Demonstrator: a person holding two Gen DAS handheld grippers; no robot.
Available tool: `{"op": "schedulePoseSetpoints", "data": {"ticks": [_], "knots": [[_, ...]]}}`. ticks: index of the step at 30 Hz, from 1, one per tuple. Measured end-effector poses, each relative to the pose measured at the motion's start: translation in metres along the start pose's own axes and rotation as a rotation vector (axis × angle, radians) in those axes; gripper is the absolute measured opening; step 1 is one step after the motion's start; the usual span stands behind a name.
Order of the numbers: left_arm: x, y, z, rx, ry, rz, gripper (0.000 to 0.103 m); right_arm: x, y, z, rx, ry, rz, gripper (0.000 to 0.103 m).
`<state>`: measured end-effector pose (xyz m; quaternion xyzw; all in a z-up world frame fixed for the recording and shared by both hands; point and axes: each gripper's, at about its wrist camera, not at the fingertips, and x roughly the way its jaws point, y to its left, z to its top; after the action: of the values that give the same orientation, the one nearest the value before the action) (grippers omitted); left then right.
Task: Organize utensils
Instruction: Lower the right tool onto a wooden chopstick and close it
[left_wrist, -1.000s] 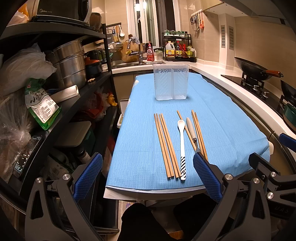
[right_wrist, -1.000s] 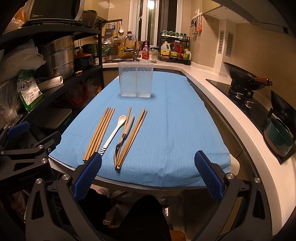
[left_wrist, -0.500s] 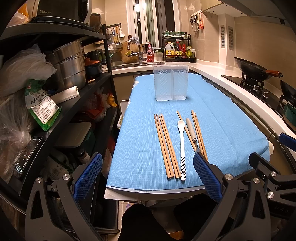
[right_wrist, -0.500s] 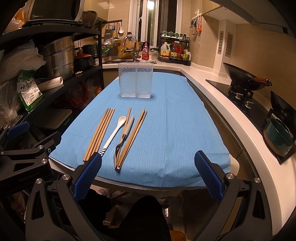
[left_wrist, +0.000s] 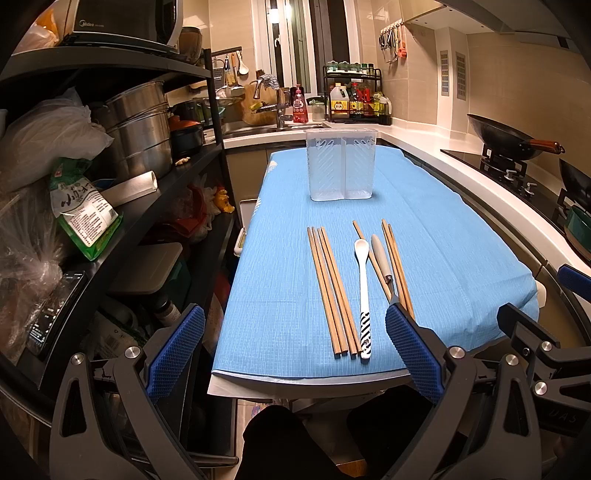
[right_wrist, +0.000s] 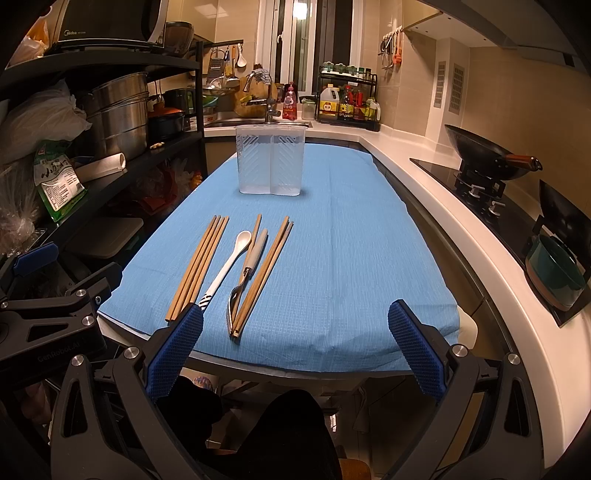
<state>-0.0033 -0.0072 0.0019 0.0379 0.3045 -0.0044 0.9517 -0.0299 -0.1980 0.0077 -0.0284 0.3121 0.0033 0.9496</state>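
Note:
A clear two-compartment utensil holder (left_wrist: 341, 166) (right_wrist: 271, 160) stands upright at the far end of a blue cloth (left_wrist: 424, 236) (right_wrist: 351, 240). Nearer lie a bundle of wooden chopsticks (left_wrist: 330, 291) (right_wrist: 199, 264), a white spoon with a striped handle (left_wrist: 363, 291) (right_wrist: 227, 266), a grey-handled metal fork (left_wrist: 380, 254) (right_wrist: 245, 275) and more chopsticks (left_wrist: 397, 266) (right_wrist: 266, 273). My left gripper (left_wrist: 295, 350) is open and empty, off the table's near edge. My right gripper (right_wrist: 295, 343) is open and empty, also off the near edge, right of the utensils.
A black shelf rack (left_wrist: 122, 206) with steel pots (left_wrist: 142, 125) and bags stands close on the left. A white counter (right_wrist: 461, 221) with a stove and a wok (right_wrist: 484, 151) runs along the right. A sink and bottle rack (right_wrist: 347, 103) sit behind.

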Motion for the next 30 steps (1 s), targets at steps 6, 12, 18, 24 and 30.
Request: {"op": "schedulePoseSetpoints", "data": {"ticks": [6, 12, 18, 24, 30], "knots": [[0.0, 0.0, 0.0, 0.0, 0.0, 0.0, 0.095, 0.0, 0.0, 0.0, 0.0, 0.0, 0.0, 0.098], [0.003, 0.005, 0.001, -0.029, 0.018, -0.04, 0.095, 0.004, -0.008, 0.003, 0.033, 0.006, 0.006, 0.098], [0.02, 0.017, 0.005, -0.057, 0.037, -0.067, 0.095, 0.031, -0.02, 0.009, 0.059, 0.051, -0.002, 0.098], [0.044, 0.016, -0.005, -0.018, 0.039, -0.076, 0.095, 0.064, -0.019, -0.001, 0.047, 0.08, 0.047, 0.098], [0.075, 0.013, -0.027, 0.017, 0.053, -0.099, 0.095, 0.091, -0.017, -0.013, 0.028, 0.083, 0.137, 0.092]]}}
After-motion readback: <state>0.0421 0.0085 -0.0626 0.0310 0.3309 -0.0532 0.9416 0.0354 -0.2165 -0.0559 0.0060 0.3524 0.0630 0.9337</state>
